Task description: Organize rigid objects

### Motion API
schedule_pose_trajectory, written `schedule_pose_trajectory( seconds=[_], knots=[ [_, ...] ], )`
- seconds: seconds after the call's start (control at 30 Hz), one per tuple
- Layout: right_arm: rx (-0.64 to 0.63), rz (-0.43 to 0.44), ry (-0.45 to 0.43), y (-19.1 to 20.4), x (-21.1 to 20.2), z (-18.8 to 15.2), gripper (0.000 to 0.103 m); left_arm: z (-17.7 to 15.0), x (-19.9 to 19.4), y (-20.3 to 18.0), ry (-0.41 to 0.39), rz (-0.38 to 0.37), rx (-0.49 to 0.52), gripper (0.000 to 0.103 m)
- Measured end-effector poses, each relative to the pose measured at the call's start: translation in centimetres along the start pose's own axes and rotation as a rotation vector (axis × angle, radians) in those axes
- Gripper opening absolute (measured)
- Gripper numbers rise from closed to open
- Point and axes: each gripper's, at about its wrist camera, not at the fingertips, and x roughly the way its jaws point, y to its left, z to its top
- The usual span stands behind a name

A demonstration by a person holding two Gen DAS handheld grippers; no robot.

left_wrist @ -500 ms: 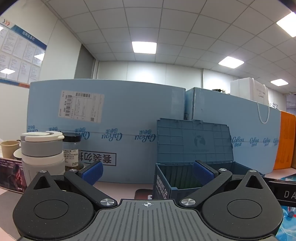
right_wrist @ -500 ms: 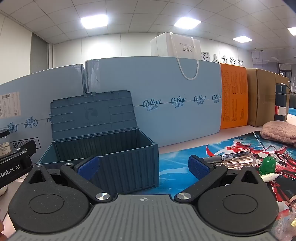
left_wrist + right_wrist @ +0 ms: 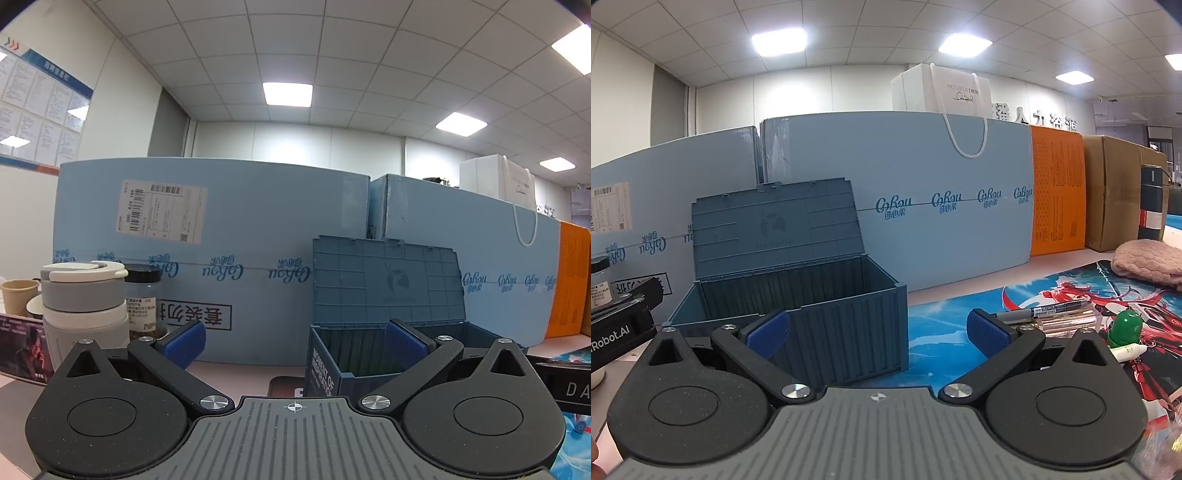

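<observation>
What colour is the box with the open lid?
Dark blue-grey; the storage box shows best in the right wrist view.

Left wrist view tilted slightly upward: storage box and white-and-grey cup marginally lower in frame. Right wrist view barely shifted: storage box fractionally lower. Finger spacing unaltered on both.

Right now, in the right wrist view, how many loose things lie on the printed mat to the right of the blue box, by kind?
Marker pen: 1
Green-capped piece: 1
White tube: 1
Pink knitted cloth: 1
Total: 4; further items at the right edge are too blurred to name.
</observation>
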Motion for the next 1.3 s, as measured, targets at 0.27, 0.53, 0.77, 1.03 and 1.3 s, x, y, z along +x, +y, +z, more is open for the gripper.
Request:
schedule_pose_trajectory(
  seconds=[0.27,0.53,0.77,1.03,1.3],
  knots=[
    [0.002,0.001,0.000,0.0,-0.1,0.0,0.103,0.1,0.0,-0.1,0.001,0.007,0.009,0.103],
    [0.009,0.010,-0.007,-0.4,-0.1,-0.1,0.103,0.2,-0.2,0.2,-0.004,-0.015,-0.010,0.103],
    [0.008,0.023,-0.022,-0.1,-0.4,-0.1,0.103,0.2,-0.1,0.2,-0.002,-0.024,-0.015,0.103],
    [0.015,0.034,-0.054,0.5,0.0,-0.3,0.103,0.5,0.0,0.0,0.010,-0.020,-0.020,0.103],
    [0.033,0.054,-0.057,0.0,0.6,0.0,0.103,0.4,0.0,0.0,0.006,-0.018,-0.019,0.103]
  ],
)
